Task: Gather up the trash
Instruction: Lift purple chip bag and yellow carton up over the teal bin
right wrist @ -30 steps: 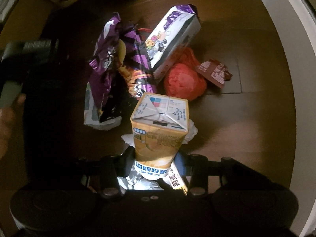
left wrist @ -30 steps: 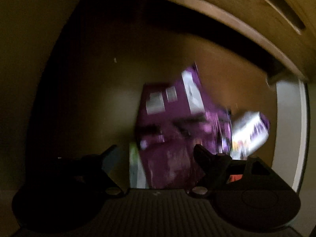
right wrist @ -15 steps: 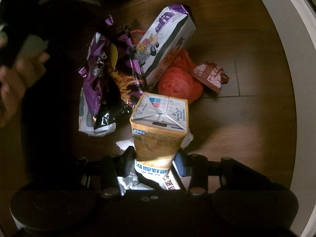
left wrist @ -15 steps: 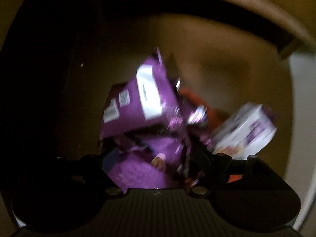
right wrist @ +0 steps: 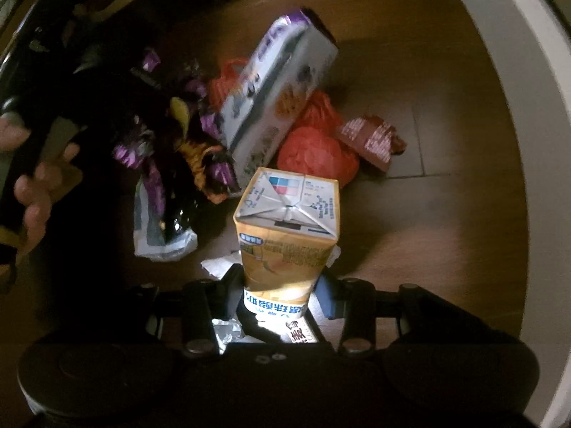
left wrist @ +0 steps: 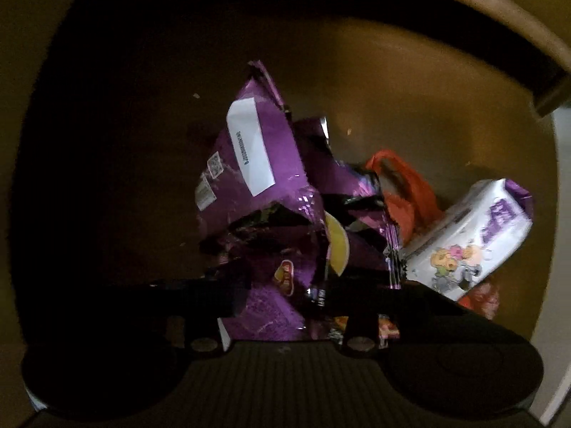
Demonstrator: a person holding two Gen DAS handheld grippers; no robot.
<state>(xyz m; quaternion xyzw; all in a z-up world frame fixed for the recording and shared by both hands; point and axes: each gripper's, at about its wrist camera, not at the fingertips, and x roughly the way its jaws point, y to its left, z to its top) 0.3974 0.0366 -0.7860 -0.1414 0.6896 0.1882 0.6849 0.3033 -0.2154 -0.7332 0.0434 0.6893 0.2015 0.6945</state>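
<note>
My right gripper (right wrist: 282,285) is shut on a yellow drink carton (right wrist: 285,228) and holds it above a trash pile on the wooden floor. The pile holds a purple snack bag (right wrist: 150,149), a white and purple box (right wrist: 274,96), a red plastic bag (right wrist: 317,149) and a brown wrapper (right wrist: 371,139). In the left wrist view my left gripper (left wrist: 285,299) straddles the purple snack bag (left wrist: 264,185), its jaws close on the crumpled foil. The white and purple box (left wrist: 471,242) and the red bag (left wrist: 407,192) lie to its right.
A white curved rim (right wrist: 528,107) borders the floor on the right. A wooden furniture edge (left wrist: 464,3) runs across the top of the left wrist view. White crumpled paper (right wrist: 217,264) lies under the carton. The person's hand (right wrist: 32,178) shows at left.
My left gripper has come down onto the purple snack bag and its jaws have closed in around it. My right gripper still holds the carton and has barely moved.
</note>
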